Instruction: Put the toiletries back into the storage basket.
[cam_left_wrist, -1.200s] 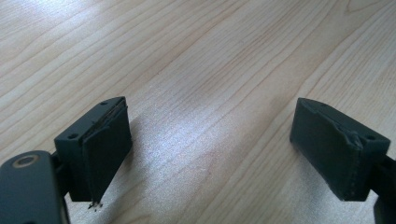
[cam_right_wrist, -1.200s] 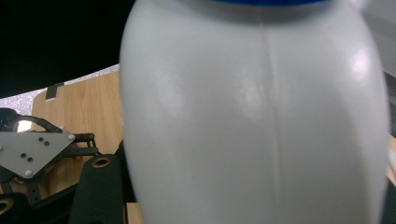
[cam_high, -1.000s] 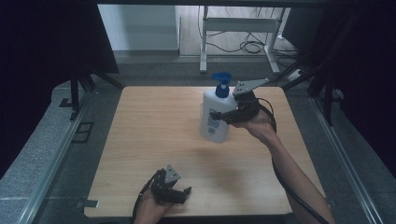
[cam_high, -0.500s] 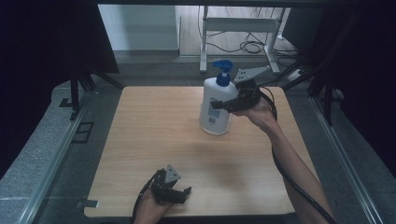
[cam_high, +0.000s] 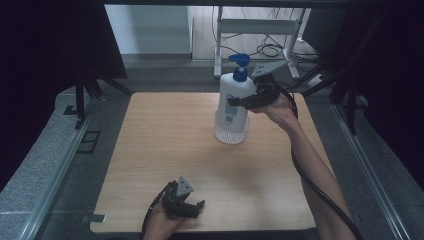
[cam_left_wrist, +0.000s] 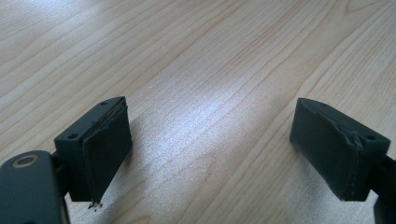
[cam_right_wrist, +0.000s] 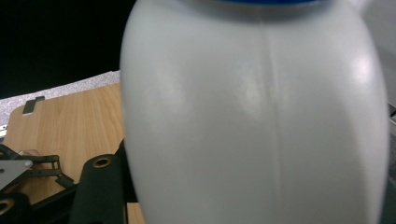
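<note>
Wood table, dark room

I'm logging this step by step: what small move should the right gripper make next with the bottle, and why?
Probably lower it straight down. The right gripper clamps the white pump bottle with the blue top, whose base seems to sit in or just above the clear round cup on the wooden table. The left gripper rests open, far off.

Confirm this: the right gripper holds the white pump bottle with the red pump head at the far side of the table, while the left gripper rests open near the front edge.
One detail is wrong: the pump head is blue, not red, as the high view shows. The rest stands: the right gripper holds the white pump bottle at the far side, and the left gripper rests open near the front edge.
</note>
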